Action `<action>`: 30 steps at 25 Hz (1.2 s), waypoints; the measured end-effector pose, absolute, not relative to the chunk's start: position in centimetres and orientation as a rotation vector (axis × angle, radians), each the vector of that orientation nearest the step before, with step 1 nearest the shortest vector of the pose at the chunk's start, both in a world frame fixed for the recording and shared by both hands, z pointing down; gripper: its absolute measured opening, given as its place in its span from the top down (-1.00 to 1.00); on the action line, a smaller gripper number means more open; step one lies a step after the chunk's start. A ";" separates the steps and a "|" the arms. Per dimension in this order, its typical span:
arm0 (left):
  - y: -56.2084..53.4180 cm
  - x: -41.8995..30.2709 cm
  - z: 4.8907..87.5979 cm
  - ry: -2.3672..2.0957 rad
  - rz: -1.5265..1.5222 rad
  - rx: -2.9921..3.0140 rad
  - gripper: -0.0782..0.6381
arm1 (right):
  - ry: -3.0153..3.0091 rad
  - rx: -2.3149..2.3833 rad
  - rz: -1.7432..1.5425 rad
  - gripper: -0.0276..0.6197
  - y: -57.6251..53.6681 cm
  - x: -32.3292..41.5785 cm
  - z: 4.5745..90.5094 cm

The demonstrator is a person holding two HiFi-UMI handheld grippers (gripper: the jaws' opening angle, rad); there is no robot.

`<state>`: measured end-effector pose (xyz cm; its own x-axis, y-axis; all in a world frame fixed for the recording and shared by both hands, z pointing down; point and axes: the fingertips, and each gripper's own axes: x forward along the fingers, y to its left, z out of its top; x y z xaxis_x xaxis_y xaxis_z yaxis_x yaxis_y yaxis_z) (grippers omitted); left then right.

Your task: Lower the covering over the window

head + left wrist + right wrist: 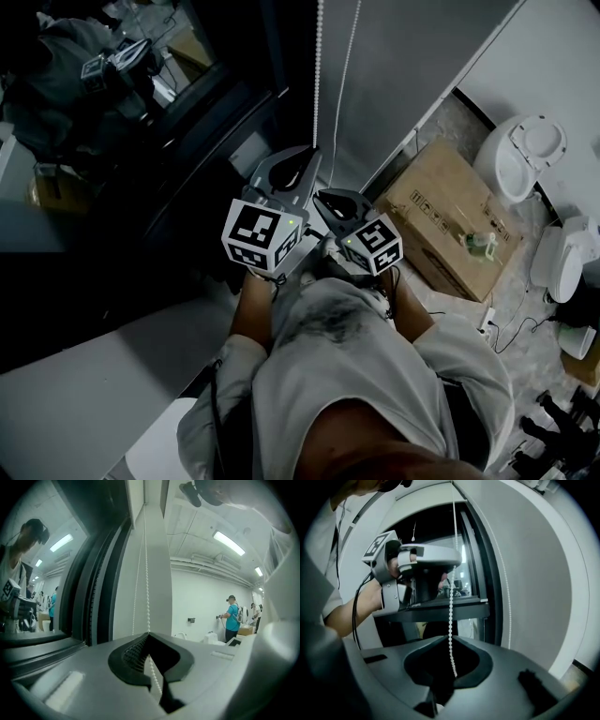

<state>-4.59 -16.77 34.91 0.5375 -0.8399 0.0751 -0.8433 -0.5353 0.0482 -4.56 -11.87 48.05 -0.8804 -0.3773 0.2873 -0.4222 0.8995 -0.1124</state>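
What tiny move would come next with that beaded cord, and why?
Probably a short downward pull with both. The left hand-held gripper and, just below it, the right hand-held gripper are shut on one bead chain strand, and the dark window looks uncovered.

The left gripper [302, 161] was held just beyond the right gripper [330, 199], both close in front of the chest. The bare left forearm [251, 314] and right forearm [412, 314] reached forward side by side. Each pair of jaws was pressed together on the bead chain [146, 573] (the left pinching higher up it).
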 end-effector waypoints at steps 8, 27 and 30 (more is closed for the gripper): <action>-16.7 -4.4 35.0 -1.469 0.067 2.696 0.76 | -3.057 0.800 0.209 0.62 -13.7 -0.7 35.9; -16.0 -3.8 34.9 -1.438 0.067 2.720 0.76 | -3.239 0.696 -0.254 0.70 -16.4 -5.1 21.4; -15.8 -3.6 34.8 -1.414 0.031 2.715 0.76 | -3.256 0.695 -0.261 0.84 -16.1 -5.5 20.9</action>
<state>-3.60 -15.75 34.77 0.5738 -0.8171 0.0550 -0.8187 -0.5708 0.0621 -5.49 -16.12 20.93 -0.8947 -0.3867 -0.2235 -0.4174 0.9021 0.1098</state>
